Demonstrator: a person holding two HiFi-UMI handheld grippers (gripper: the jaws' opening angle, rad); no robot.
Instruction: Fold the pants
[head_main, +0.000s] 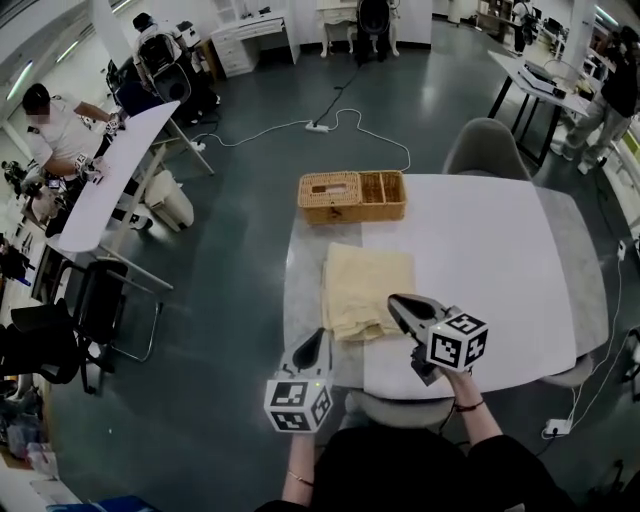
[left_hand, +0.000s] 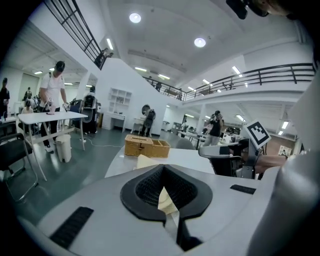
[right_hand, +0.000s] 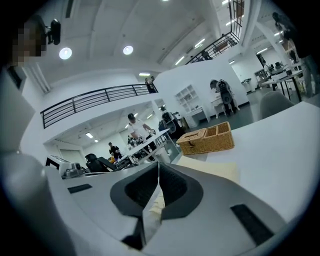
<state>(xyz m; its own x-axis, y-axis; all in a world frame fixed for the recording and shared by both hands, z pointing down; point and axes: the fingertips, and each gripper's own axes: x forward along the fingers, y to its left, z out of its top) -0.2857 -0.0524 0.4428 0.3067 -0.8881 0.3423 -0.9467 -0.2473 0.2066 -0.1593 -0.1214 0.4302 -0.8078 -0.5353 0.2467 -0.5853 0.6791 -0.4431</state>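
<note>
The left tongs are closed tight, with a sliver of the cream-yellow cloth pants pinched at the near left corner. The pants lie folded in a rectangle on the left part of the white bench. They sit near a brown woven wicker basket at the bench's far edge. To the right, the right tongs are likewise clamped shut on the pants' near edge, with cloth caught between them.
</note>
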